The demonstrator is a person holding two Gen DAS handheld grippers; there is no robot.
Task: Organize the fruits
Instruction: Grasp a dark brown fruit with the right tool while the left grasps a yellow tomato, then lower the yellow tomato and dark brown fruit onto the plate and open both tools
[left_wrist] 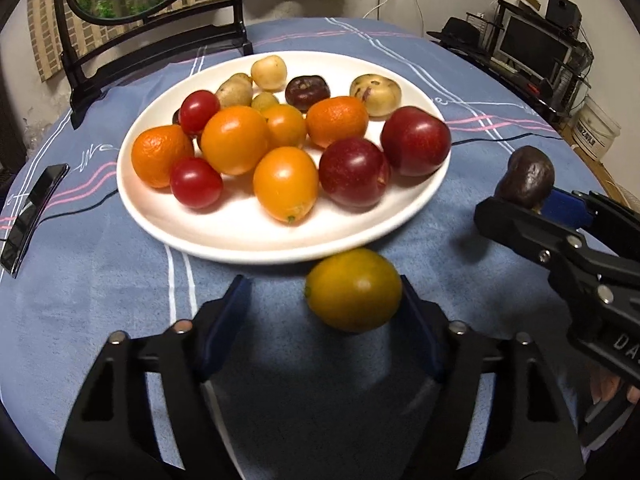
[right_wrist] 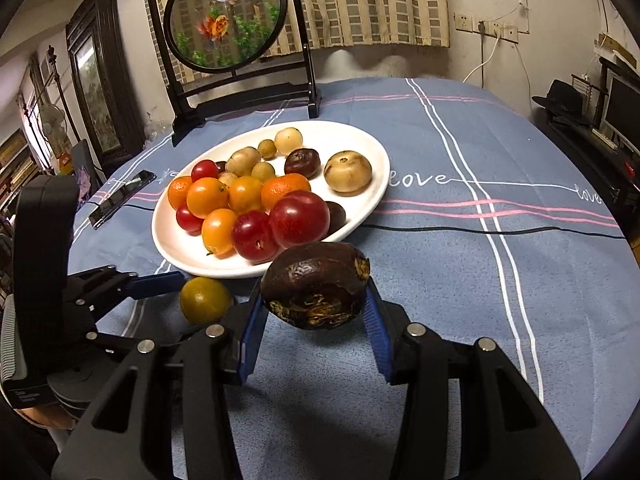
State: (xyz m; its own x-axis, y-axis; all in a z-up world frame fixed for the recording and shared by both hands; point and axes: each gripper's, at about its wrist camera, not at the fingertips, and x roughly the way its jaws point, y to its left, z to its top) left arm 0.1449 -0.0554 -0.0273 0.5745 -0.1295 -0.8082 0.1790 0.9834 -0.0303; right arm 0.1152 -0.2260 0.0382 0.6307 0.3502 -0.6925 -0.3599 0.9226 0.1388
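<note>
A white plate (left_wrist: 240, 240) holds several fruits: orange ones, red tomatoes, dark red plums and pale round ones at the back. Just in front of its near rim a yellow-green citrus (left_wrist: 354, 290) lies on the blue cloth. My left gripper (left_wrist: 322, 292) is open around the citrus, which sits against the right pad with a gap to the left pad. My right gripper (right_wrist: 316, 304) is shut on a dark brown wrinkled fruit (right_wrist: 316, 286) and holds it above the cloth, right of the plate's (right_wrist: 180, 248) near rim. The citrus (right_wrist: 204, 300) also shows in the right wrist view.
A black phone (left_wrist: 32, 216) lies left of the plate, with a thin black cable (right_wrist: 500, 232) running across the cloth. A round goldfish screen on a black stand (right_wrist: 228, 12) stands at the table's back. Shelves with a monitor (left_wrist: 532, 46) stand beyond the right edge.
</note>
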